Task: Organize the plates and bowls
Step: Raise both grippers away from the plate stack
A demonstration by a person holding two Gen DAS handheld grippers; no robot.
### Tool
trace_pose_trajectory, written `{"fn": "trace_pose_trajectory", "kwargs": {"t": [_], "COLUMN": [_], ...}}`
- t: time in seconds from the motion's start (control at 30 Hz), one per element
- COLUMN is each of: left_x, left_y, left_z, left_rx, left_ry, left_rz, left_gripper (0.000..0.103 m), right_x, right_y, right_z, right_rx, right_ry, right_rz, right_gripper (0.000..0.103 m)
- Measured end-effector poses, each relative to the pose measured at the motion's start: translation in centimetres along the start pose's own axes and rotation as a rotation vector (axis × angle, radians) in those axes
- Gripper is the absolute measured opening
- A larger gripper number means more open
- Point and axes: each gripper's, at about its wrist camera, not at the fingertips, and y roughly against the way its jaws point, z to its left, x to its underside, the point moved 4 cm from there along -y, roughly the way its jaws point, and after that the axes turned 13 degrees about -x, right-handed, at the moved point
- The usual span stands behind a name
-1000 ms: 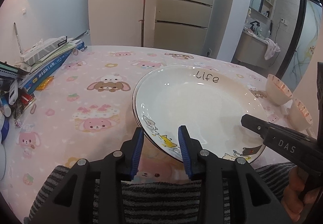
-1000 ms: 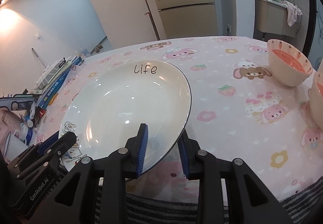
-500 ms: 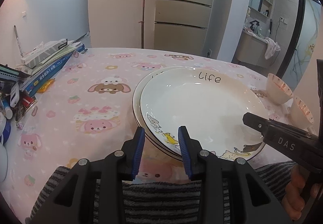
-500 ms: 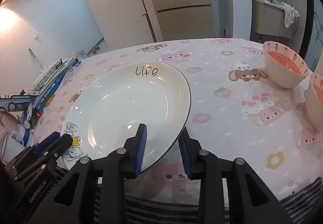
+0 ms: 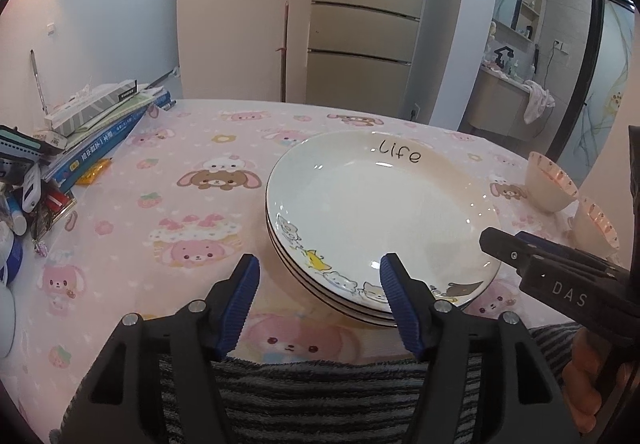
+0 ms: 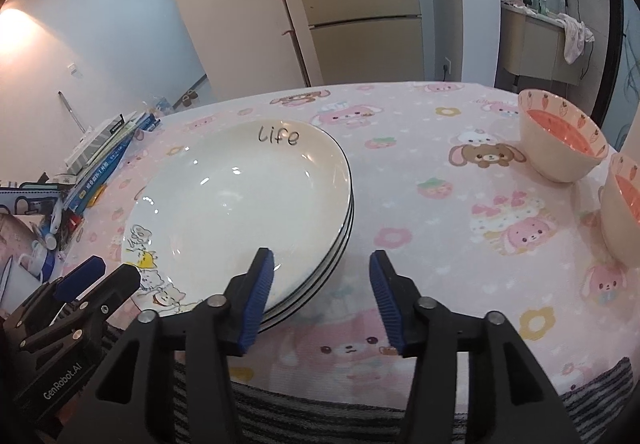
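A stack of white plates (image 5: 380, 212) with "Life" lettering and cartoon animals sits on the pink table; it also shows in the right wrist view (image 6: 240, 204). My left gripper (image 5: 320, 280) is open, its fingers astride the stack's near left rim without holding it. My right gripper (image 6: 320, 276) is open at the stack's near right rim, holding nothing. Two pink carrot-patterned bowls (image 6: 560, 140) (image 6: 620, 208) stand upright and apart at the right; they also show in the left wrist view (image 5: 550, 182) (image 5: 596, 226).
Books, boxes and small clutter (image 5: 80, 132) are piled at the table's left edge. A striped towel (image 5: 320, 396) lies at the near edge under the grippers. The tablecloth (image 6: 440, 228) between plates and bowls is bare.
Both grippers let go of the top plate and opened. The plate now rests level on the stack, and both grippers have drawn back slightly.
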Motion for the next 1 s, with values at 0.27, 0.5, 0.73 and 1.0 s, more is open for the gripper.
{"fn": "trace_pose_trajectory", "kwargs": {"t": [0.27,0.5,0.73,1.0], "left_x": [-0.7,-0.9,-1.0,-2.5], "left_y": [3.1,7.6,11.1,16.9], "left_z": [0.1,-0.7,-0.6,-1.5], "left_rx": [0.03,0.058,0.049,0.092], "left_ry": [0.001,-0.049,-0.051,-0.052], "left_rz": [-0.153,-0.375,-0.516,-0.603], "left_gripper": [0.075,0.084,0.087,0.103], "right_x": [-0.6,-1.6,-2.2,-3.3], "right_y": [1.8,4.9,8.4,15.0], "right_z": [1.0,2.5,3.7,4.3], "right_rx": [0.049,0.069,0.075,0.023], "right_ry": [0.083,0.176,0.237,0.224], "right_rz": [-0.099,-0.26,-0.377,-0.47], "right_gripper": [0.062,0.07,0.073,0.077]}}
